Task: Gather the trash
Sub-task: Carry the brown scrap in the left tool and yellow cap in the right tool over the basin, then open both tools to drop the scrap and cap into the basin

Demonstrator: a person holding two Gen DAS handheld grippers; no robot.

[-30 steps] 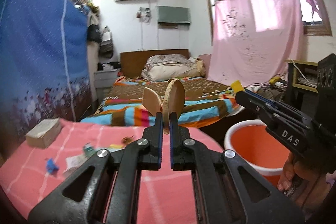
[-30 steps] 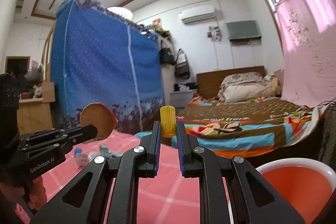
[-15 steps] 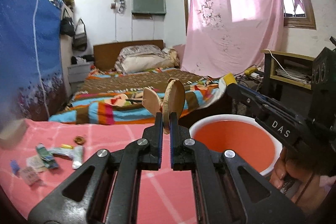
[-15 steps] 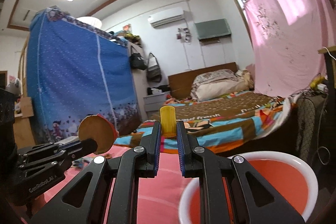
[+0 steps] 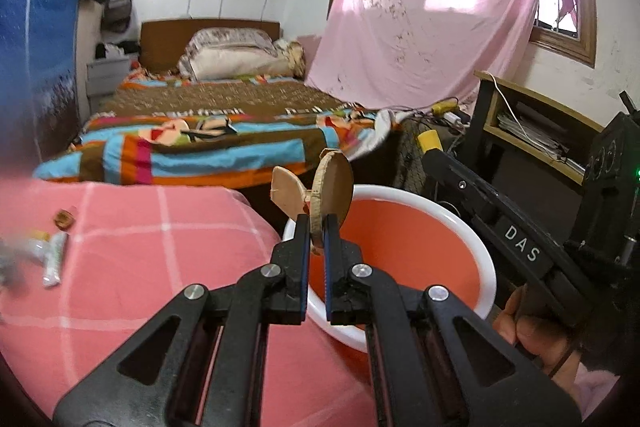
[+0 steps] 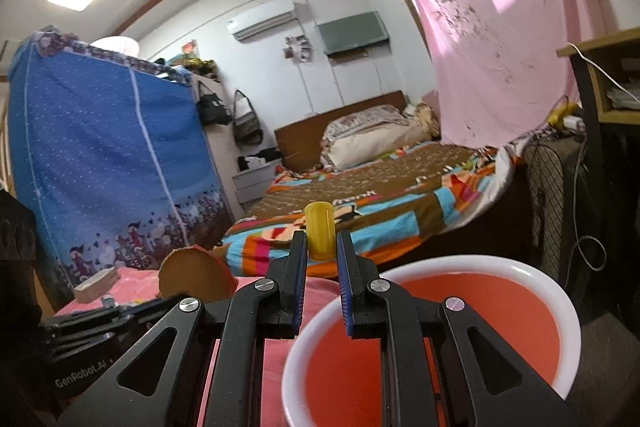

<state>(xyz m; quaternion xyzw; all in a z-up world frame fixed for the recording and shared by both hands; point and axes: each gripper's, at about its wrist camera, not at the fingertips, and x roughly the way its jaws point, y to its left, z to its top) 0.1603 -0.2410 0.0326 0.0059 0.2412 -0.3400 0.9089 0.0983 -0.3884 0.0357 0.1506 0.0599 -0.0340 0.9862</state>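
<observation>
Left gripper point(image 5: 316, 227): the jaws are pressed onto a cardboard scrap point(image 5: 334, 187), pinching its lower edge. The scrap is a tan, rounded disc held on edge, with a raw corrugated rim facing the camera and a smaller pale flap point(image 5: 289, 195) projecting to its left. In the left wrist view it sits at frame centre, in front of the near rim of the bin point(image 5: 488, 267). In the right wrist view the same scrap point(image 6: 194, 277) appears at lower left as a round brown face with a reddish edge

Right gripper point(image 6: 322, 247): the jaws are pinching a yellow cap point(image 6: 319, 233), a small upright cylinder of translucent yellow plastic with a flat top. It stands at frame centre, above and behind the far rim of the bin point(image 6: 568, 311). In the left wrist view the cap point(image 5: 429, 139) shows at right of centre, at the tip of the right gripper

The bin is a round bucket with a white rim and an orange interior, placed just beside the desk point(image 5: 132, 267), which is covered in a pink checked cloth. Small wrappers point(image 5: 54, 259) lie on the cloth at the left edge of the frame, partly blurred

A bed point(image 5: 208, 131) with a striped cover occupies the upper middle of both views
</observation>
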